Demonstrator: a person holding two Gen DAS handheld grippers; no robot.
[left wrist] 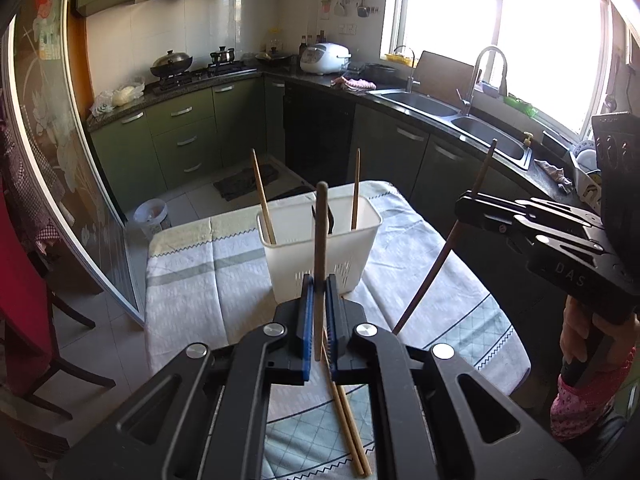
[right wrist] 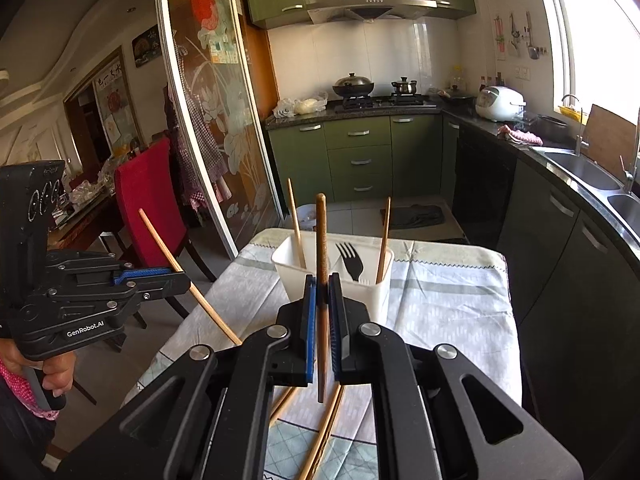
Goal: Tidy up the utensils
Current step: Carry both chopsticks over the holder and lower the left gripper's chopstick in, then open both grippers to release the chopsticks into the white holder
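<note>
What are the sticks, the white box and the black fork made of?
The chopsticks look like bare wood or bamboo: tan, matte, slightly grainy. The darker chopstick in the right tool seems stained or aged wood. The white holder looks like plastic: smooth, thin-walled, with moulded slots low on its side. The fork is probably plastic too: plain black all over, no metallic shine.

**Bright window, dark foreground**

Daylight floods in through the window, which is blown out to pure white in the left wrist view and flares at the right edge of the right wrist view. The desk cloth is evenly lit, with soft shadows. Each near gripper body reads almost black against it. Fisheye distortion bends the sliding door and the counter into curves. Corners vignette dark. Focus is sharp throughout, without motion blur.
</note>
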